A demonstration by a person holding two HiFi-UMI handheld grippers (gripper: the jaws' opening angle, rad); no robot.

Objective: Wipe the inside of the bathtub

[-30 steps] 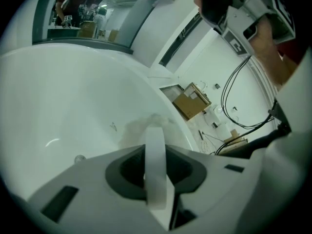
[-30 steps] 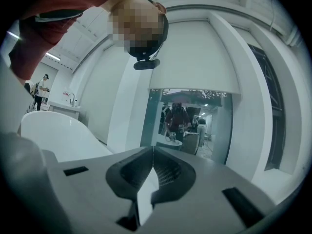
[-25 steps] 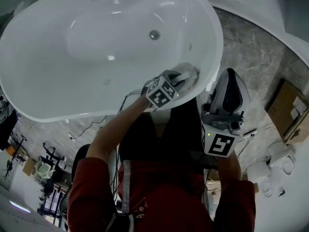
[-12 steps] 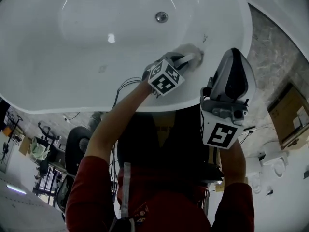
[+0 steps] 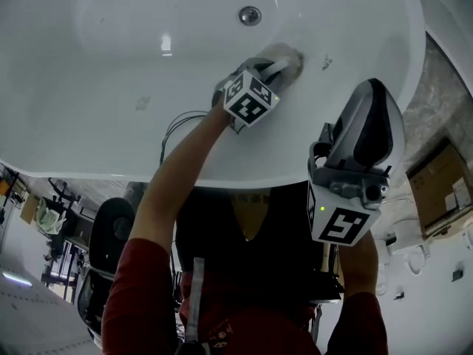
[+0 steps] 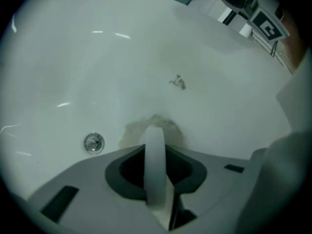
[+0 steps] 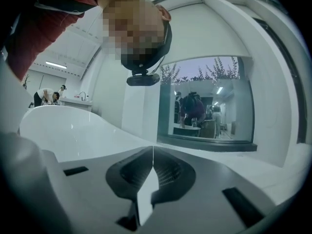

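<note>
Head view: left gripper (image 5: 283, 63) pins a cloth (image 5: 290, 52) to the bathtub (image 5: 89, 157) inner wall, near the drain (image 5: 250, 15). Right gripper (image 5: 372, 95) is held clear.

Left gripper view: jaws clamp the bunched cloth. It looks soft, light and limp, so grip the bunch. Glossy wall is probably slippery; smudge (image 6: 179, 83) ahead.

Right gripper view: jaws together, empty. White room, window (image 7: 204, 101).

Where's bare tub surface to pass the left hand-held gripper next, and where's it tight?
Widest bare stretch: the bathtub floor left of the drain, toward the left end. A narrower bare strip lies between the cloth and the dark smudge. Tight: around the left hand-held gripper, shut on the cloth right of the drain.
</note>
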